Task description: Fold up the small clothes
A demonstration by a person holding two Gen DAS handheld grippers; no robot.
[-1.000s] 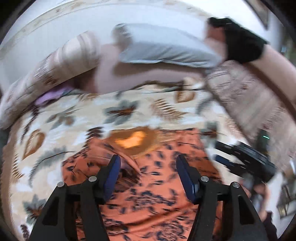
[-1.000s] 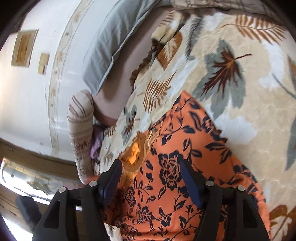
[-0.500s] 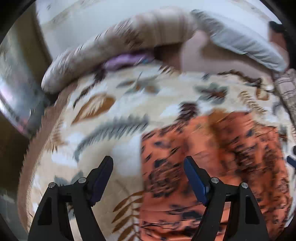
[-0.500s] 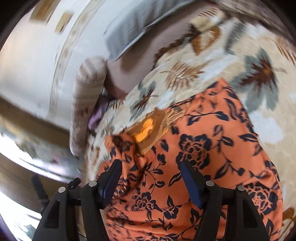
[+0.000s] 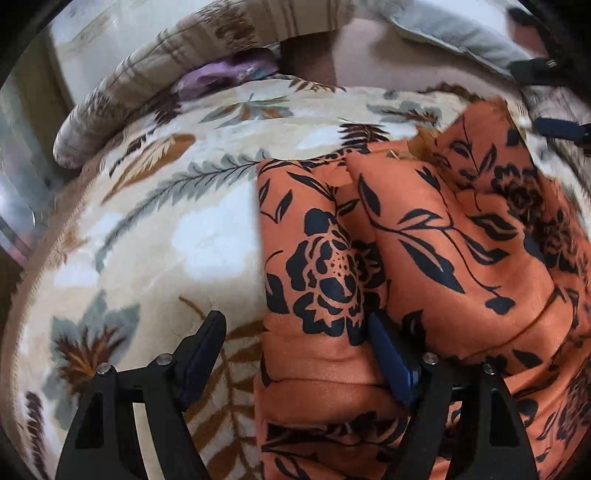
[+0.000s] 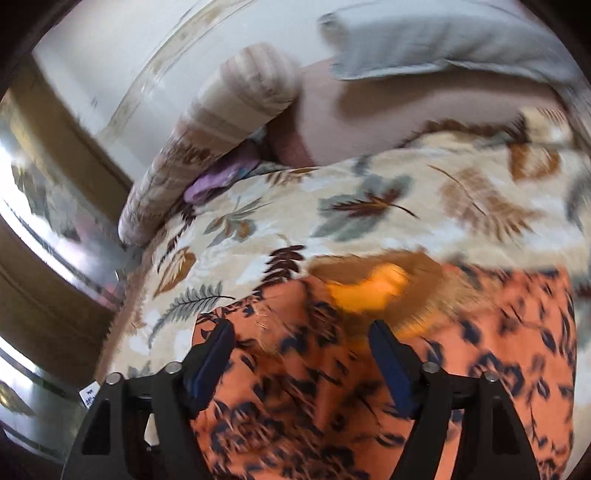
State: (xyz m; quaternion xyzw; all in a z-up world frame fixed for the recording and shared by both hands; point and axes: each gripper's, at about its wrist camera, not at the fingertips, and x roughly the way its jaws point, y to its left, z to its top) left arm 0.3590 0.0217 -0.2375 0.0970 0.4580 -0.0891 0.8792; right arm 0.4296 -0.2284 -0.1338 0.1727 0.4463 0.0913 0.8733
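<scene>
Left gripper (image 5: 291,343) straddles the near-left edge of the orange floral garment (image 5: 424,258); the right gripper (image 6: 301,350) hovers over its collar end.

The garment lies on the leaf-print blanket (image 5: 159,229), long axis running away from both grippers, golden neckline (image 6: 373,288) farthest. Left jaws wide, nothing pinched; right jaws opening, empty, cloth beneath them.

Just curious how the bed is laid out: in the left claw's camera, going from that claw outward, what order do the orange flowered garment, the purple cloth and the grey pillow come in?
1. Orange flowered garment: nearest, its left edge between the open left claw's fingers.
2. Purple cloth: farther up-left, tucked beside the striped bolster.
3. Grey pillow: farthest, top right.
</scene>
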